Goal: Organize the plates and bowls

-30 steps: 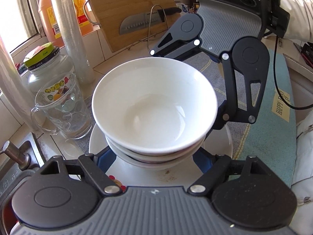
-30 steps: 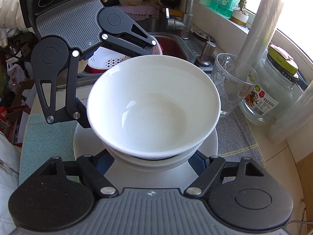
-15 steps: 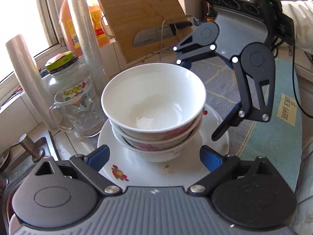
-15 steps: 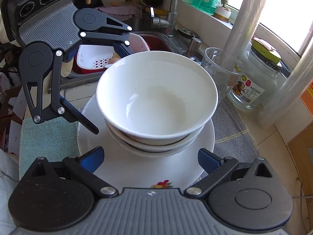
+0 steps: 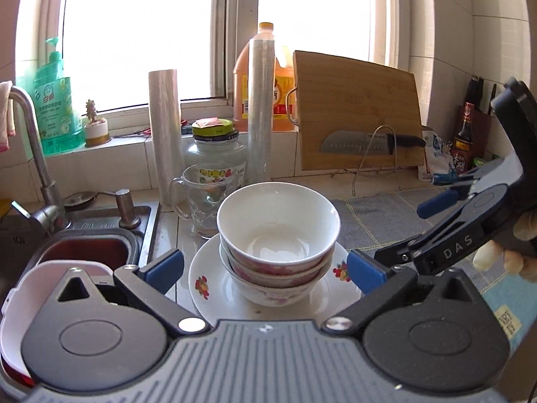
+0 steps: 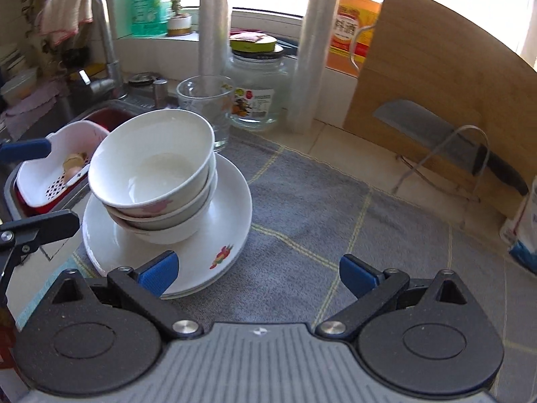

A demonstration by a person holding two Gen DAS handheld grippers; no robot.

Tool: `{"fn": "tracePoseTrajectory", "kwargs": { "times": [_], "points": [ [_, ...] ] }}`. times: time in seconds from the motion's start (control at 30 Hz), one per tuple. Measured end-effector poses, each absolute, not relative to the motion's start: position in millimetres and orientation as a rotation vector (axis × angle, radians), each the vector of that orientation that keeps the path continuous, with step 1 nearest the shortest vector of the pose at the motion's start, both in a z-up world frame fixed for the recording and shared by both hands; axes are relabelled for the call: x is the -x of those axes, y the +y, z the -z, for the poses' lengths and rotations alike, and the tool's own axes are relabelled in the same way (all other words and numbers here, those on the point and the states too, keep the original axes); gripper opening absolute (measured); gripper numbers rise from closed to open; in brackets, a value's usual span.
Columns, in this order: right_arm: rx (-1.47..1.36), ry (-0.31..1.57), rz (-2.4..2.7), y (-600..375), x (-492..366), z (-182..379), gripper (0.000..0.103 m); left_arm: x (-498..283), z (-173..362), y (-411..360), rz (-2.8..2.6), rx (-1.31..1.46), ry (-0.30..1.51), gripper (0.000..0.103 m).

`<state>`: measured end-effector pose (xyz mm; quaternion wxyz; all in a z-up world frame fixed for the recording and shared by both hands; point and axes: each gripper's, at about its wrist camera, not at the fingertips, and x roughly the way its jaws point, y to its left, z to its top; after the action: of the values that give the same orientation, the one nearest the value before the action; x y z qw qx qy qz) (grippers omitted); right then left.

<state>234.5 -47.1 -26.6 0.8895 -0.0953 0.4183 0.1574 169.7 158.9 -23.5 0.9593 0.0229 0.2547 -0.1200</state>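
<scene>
Pulled back and lifted away from the bowl stack (image 5: 278,247) since a second ago, when both grippers sat low around it; now well clear. Left gripper (image 5: 265,267) spread wide, holding nothing, fingers flanking the stack from a little way off. Right gripper (image 6: 256,270) equally wide and empty, swung off to the right over the grey mat (image 6: 335,208). Three bowls nested, by the look of the rims, resting on the flowered plate (image 6: 201,248), itself probably on a second plate, though only a thin edge shows. Stack near the sink (image 5: 90,231), just in front of the glass mug (image 5: 201,198). Stacking apparently finished; nothing loose left on the mat, so likely at or near the end.
</scene>
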Motion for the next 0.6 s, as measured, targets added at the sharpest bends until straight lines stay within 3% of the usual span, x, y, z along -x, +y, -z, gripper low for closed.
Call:
{"fn": "tracePoseTrajectory", "kwargs": {
  "times": [0.37,0.6],
  "points": [
    [0.091,0.872,-0.216,-71,-197,9,0.103,-151,-3,127,-0.035,0.056,0.741,0.102],
    [0.085,0.855,-0.243,-72,-181,-5,0.103,-144,-15,112,-0.113,0.017,0.769,0.102]
  ]
}}
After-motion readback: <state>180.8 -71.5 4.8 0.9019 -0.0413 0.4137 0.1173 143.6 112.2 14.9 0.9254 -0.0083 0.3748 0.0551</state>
